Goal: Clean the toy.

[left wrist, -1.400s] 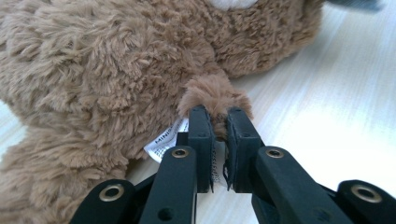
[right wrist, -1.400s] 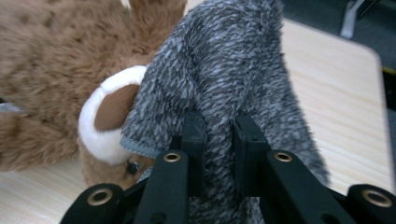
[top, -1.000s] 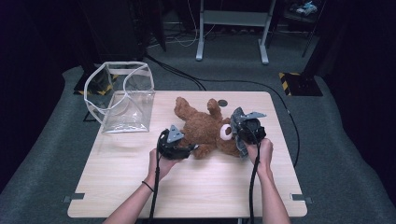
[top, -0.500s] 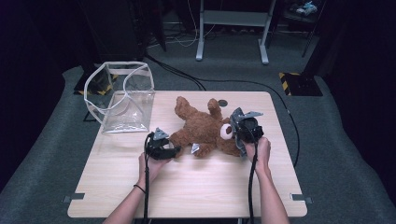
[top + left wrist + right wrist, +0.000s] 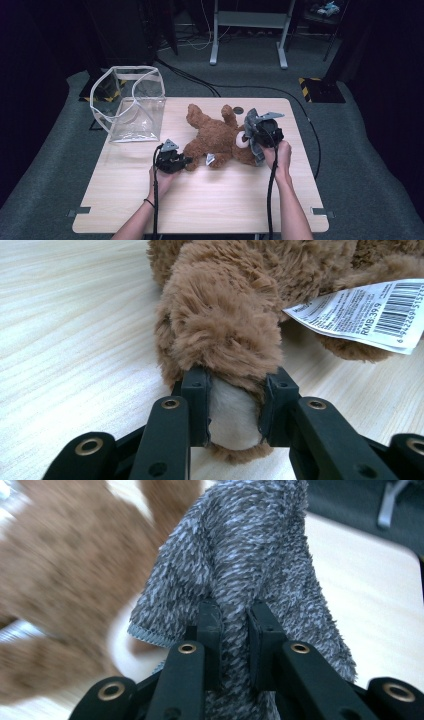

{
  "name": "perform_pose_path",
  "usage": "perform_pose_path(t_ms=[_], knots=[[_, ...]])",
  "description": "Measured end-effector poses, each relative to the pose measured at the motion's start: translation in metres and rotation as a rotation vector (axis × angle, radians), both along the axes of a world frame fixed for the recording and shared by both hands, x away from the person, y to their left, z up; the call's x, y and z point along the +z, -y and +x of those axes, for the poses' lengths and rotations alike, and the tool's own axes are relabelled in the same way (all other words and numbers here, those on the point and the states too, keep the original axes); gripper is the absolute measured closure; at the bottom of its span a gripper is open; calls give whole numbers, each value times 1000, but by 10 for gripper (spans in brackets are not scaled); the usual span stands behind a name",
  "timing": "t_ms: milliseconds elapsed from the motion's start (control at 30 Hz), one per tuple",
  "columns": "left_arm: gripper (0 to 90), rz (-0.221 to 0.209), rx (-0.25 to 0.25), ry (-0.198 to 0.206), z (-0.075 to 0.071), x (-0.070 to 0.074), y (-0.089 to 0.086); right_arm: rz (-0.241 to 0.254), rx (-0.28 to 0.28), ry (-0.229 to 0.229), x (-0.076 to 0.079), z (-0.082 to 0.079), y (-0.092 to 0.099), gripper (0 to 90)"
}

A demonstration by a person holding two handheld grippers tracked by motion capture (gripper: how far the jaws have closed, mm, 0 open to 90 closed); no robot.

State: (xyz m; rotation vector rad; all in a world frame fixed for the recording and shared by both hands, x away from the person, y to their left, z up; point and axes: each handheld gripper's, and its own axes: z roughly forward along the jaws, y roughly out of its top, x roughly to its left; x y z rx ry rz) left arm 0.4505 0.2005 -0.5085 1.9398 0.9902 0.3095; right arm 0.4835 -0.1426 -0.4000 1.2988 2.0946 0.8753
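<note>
teddy bear [image 5: 215, 140]: lying flat mid-table [image 5: 210, 200], my grippers at either end
left gripper [image 5: 234, 412]: jaws just closed in, now I've got its foot [image 5: 225, 345] pinched
right gripper [image 5: 234, 645]: I'm clamped on a grey cloth [image 5: 250, 560] by the bear's head

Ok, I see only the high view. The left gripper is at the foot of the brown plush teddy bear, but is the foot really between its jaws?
Observer: Yes. In the left gripper view the left gripper has just been closing, and its jaws press both sides of the foot's pale sole on the brown plush teddy bear.
Operator: And what is the small white thing beside that leg?
Observer: A white paper price tag with a barcode, lying over the other leg.
Operator: Is the right gripper holding the grey cloth?
Observer: Yes. In the right gripper view the right gripper pinches a fold of the grey fuzzy cloth between its jaws, nearly shut.
</note>
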Motion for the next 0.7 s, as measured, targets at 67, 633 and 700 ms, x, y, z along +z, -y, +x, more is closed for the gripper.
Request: perform_pose_path(t_ms=[67, 633, 700], knots=[[707, 4, -6, 7, 0, 0, 0, -4, 36, 26, 13, 1, -13, 790], [761, 8, -38, 24, -4, -3, -5, -90, 114, -106, -17, 45, -61, 791], [763, 9, -48, 22, -7, -3, -6, -91, 111, -106, -17, 45, -56, 791]])
